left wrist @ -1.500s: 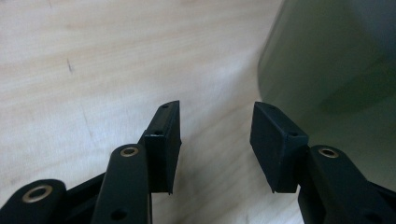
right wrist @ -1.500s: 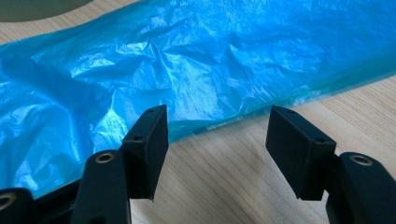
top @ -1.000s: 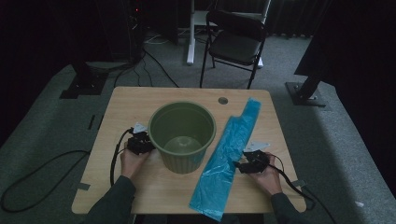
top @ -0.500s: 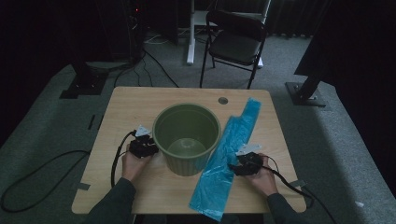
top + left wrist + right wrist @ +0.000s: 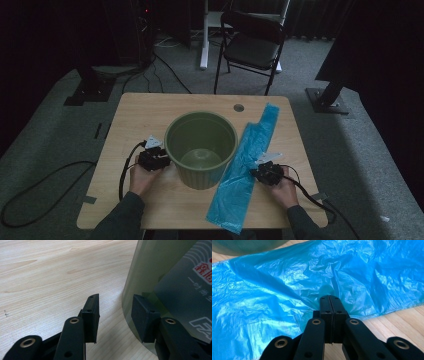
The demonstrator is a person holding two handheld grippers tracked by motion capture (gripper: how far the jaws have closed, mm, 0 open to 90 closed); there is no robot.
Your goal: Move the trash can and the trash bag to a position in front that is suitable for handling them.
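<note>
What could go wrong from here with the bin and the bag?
The right claw is shut on the thin blue bag; a hard pull may tear it. The left claw stands open against the green bin without gripping it, so the bin could slide or tip.

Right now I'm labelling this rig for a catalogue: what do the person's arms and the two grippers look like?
Both forearms wear dark grey long sleeves. The left gripper and right gripper are black, each topped by a pale three-cornered plate and trailing a black cable. Up close, the jaws are flat black blocks on black link arms with brass-coloured rivets.
</note>
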